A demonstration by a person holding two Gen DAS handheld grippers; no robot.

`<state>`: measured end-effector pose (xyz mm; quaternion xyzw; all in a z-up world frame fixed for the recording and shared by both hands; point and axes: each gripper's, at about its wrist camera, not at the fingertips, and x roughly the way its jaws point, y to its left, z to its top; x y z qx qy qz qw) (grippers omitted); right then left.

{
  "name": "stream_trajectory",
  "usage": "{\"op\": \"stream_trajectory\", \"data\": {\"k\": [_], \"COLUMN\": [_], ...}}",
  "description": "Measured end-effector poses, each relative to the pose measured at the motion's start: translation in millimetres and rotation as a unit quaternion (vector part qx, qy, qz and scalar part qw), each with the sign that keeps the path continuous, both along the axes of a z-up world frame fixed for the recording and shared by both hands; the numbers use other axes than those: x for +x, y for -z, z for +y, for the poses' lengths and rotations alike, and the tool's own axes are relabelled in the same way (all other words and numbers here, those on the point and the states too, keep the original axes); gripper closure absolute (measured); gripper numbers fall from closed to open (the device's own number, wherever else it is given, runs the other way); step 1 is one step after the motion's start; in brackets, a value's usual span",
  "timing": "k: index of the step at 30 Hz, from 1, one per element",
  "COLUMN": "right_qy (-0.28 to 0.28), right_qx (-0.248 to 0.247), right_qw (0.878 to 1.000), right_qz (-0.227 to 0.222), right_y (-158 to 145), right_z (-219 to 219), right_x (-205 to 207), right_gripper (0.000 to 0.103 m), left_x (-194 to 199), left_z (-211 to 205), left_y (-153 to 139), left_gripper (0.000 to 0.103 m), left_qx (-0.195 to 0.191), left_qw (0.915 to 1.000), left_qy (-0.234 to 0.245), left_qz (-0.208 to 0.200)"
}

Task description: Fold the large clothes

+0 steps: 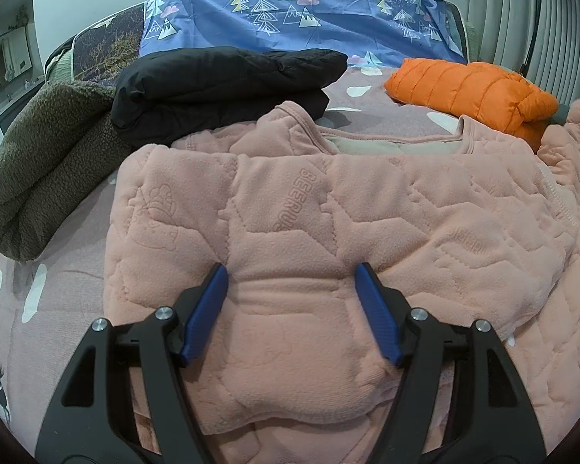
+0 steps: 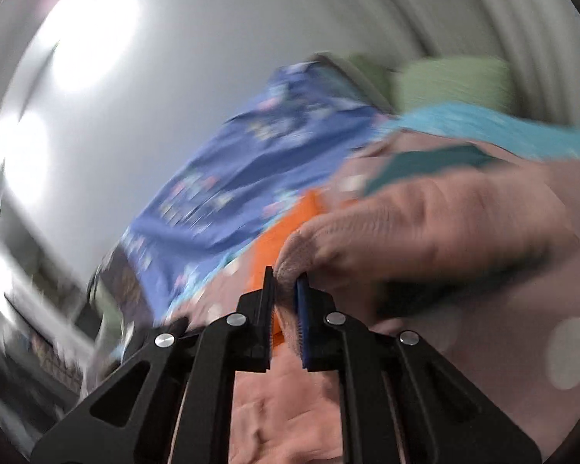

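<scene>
A pink quilted fleece garment [image 1: 328, 208] lies spread on the bed, its left side folded over the middle. My left gripper [image 1: 292, 274] is open, its blue pads resting on the fleece near the front edge, with cloth bulging between them. In the blurred, tilted right wrist view my right gripper [image 2: 286, 280] is shut on a fold of the pink fleece [image 2: 425, 216] and holds it lifted above the bed.
A folded black jacket [image 1: 220, 85], a folded orange puffer jacket [image 1: 471, 91] and a brown fleece bundle [image 1: 38, 170] lie on the bed behind and left of the pink garment. A blue tree-print sheet [image 1: 290, 11] covers the headboard. The orange jacket [image 2: 286, 232] also shows in the right wrist view.
</scene>
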<state>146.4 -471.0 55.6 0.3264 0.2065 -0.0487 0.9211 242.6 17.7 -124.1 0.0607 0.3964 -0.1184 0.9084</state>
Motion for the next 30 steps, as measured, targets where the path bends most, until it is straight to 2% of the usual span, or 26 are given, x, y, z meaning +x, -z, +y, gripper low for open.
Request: {"op": "stream_trajectory", "data": {"k": [4, 7, 10, 11, 14, 15, 16, 19, 21, 23, 25, 26, 28, 29, 30], "right_qy": [-0.130, -0.238, -0.336, -0.365, -0.410, -0.416, -0.419, -0.419, -0.398, -0.366, -0.330, -0.297, -0.247, -0.225, -0.219], "right_qx": [-0.065, -0.104, -0.128, -0.139, -0.168, -0.176, -0.179, -0.159, -0.148, -0.129, -0.108, -0.095, -0.082, -0.081, -0.074], "right_qw": [0.989, 0.966, 0.932, 0.918, 0.885, 0.879, 0.876, 0.881, 0.895, 0.913, 0.930, 0.942, 0.958, 0.963, 0.964], "right_qz": [-0.013, -0.001, 0.044, 0.071, 0.140, 0.154, 0.159, 0.154, 0.140, 0.127, 0.122, 0.121, 0.124, 0.127, 0.128], "right_y": [-11, 4, 43, 63, 105, 114, 119, 115, 103, 90, 85, 85, 85, 88, 93], "right_z": [104, 186, 253, 273, 298, 302, 302, 285, 269, 247, 225, 210, 193, 187, 184], "right_x": [22, 36, 44, 45, 41, 34, 28, 9, 1, -1, 6, 14, 20, 21, 21], "right_gripper": [0.093, 0.093, 0.093, 0.092, 0.088, 0.080, 0.076, 0.072, 0.061, 0.060, 0.060, 0.060, 0.060, 0.060, 0.060], "left_x": [0, 1, 1, 1, 1, 1, 1, 1, 1, -1, -6, -10, -15, -17, -20], "left_z": [2, 5, 8, 9, 11, 12, 12, 13, 13, 15, 19, 22, 18, 11, -1], "left_y": [0, 0, 0, -1, -1, -1, -1, 0, -1, -3, -10, -16, -28, -32, -39], "left_gripper": [0.033, 0.032, 0.032, 0.031, 0.029, 0.029, 0.028, 0.026, 0.026, 0.023, 0.022, 0.022, 0.017, 0.016, 0.014], "left_qx": [-0.008, -0.020, -0.031, -0.036, -0.045, -0.050, -0.053, -0.059, -0.062, -0.077, -0.106, -0.141, -0.201, -0.207, -0.197], "left_qw": [1.0000, 0.9998, 0.9995, 0.9993, 0.9989, 0.9987, 0.9985, 0.9981, 0.9979, 0.9968, 0.9940, 0.9894, 0.9771, 0.9748, 0.9759], "left_qy": [0.001, 0.002, 0.004, 0.006, 0.009, 0.011, 0.012, 0.015, 0.017, 0.024, 0.028, 0.035, 0.067, 0.079, 0.092], "left_qz": [0.001, 0.002, 0.003, 0.003, 0.003, 0.004, 0.004, 0.004, 0.003, 0.000, -0.005, 0.001, 0.020, 0.024, 0.022]}}
